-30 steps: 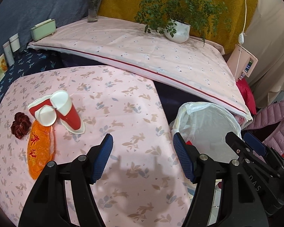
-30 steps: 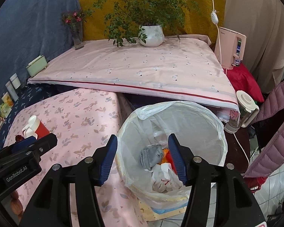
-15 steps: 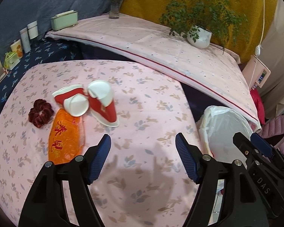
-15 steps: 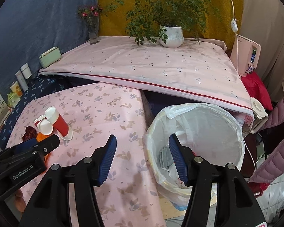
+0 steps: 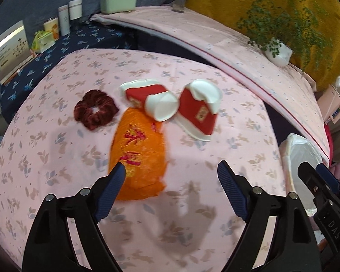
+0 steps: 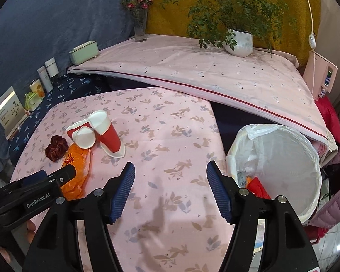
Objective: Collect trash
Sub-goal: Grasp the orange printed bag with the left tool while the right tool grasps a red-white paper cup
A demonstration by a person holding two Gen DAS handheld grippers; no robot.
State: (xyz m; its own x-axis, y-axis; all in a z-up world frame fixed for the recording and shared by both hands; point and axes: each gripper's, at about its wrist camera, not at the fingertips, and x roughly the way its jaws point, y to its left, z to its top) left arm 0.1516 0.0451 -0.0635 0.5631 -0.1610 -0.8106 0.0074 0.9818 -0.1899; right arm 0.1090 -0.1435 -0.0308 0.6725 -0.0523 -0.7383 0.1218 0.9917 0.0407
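A pink floral-clothed worktop (image 6: 165, 131) stands before a higher pink-covered ledge (image 6: 204, 68). Behind hang a blue drape (image 6: 56, 15) and a mustard drape (image 6: 283, 4). Pale floor tiles (image 6: 331, 242) show at the worktop's right edge.

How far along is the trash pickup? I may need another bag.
Done: scraps lie in the lined bin. In hand: nothing; the left gripper and right gripper are empty, jaws opening. Left: two red cups and the orange wrapper on the table.
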